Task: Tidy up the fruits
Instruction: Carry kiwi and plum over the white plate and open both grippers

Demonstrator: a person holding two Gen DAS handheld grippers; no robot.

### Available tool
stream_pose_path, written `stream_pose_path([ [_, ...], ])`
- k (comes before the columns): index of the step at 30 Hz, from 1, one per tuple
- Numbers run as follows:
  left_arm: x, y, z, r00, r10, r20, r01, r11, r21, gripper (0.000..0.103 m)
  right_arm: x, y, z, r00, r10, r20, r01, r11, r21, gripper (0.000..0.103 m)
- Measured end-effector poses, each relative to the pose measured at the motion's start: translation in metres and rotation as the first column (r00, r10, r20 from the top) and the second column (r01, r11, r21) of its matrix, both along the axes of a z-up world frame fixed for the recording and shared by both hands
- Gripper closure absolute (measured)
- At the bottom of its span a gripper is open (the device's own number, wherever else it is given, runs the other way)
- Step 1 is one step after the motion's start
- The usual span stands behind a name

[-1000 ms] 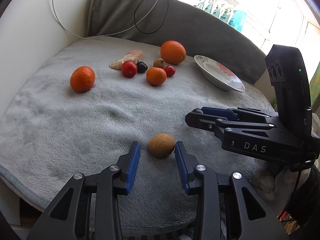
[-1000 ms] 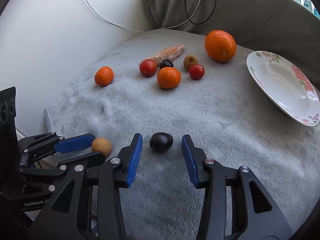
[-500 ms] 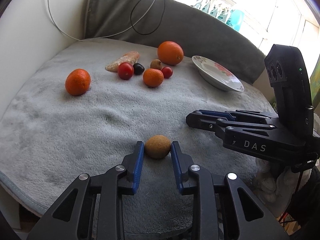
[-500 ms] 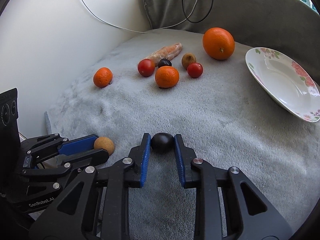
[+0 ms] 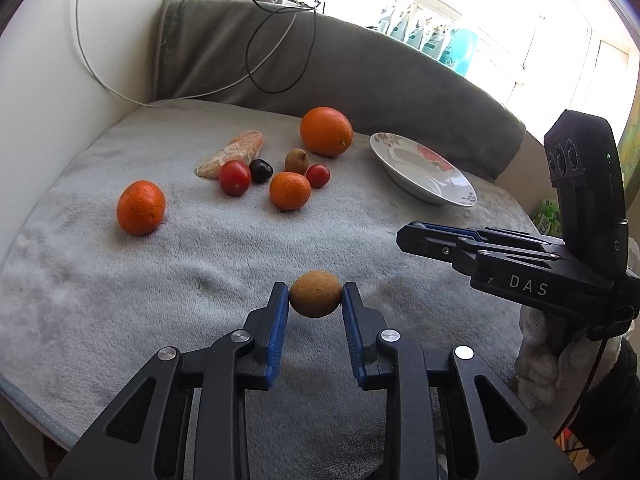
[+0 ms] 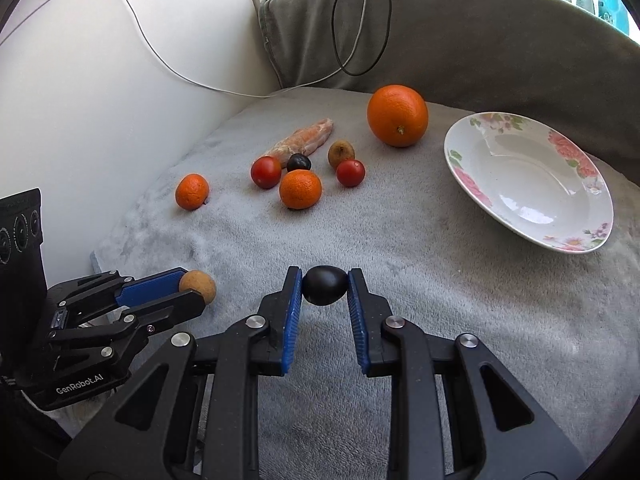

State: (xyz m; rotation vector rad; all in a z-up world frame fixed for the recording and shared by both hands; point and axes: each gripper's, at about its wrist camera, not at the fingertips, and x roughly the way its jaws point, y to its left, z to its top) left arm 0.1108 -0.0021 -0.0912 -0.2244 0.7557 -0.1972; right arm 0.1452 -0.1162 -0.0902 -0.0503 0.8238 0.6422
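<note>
While clamped: left hand-held gripper (image 5: 315,300) on brown fruit (image 5: 315,293), right hand-held gripper (image 6: 325,286) on dark fruit (image 6: 325,290).

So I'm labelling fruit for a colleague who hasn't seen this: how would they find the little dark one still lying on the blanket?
Start at the big orange by the floral plate. In the small cluster nearby, the dark plum lies against the wrapped carrot, beside a red tomato. It's the only near-black fruit there.

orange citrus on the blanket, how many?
3: a big orange at the back beside the plate, a small one in the middle cluster, another alone toward the wall. None looks hidden.
</note>
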Motion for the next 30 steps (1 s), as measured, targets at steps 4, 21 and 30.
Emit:
stream_pose_path([
  [4,0.012,-0.006,0.008,0.999,-0.023,0.028,0.023,1.000,0.012,0.077,0.009,-0.019,0.011,0.999,-0.045,0.024,0.045,0.999,0.008,0.079],
  [21,0.083,-0.051,0.028,0.988,-0.122,0.093,0.119,0.992,0.035,0.077,0.084,-0.096,0.035,0.968,-0.240,0.076,0.239,0.971,0.016,0.079],
  [30,0.130,-0.089,0.028,0.979,-0.188,0.081,0.183,0.981,0.062,0.077,0.123,-0.124,0.024,0.955,-0.293,0.056,0.293,0.956,-0.005,0.079],
])
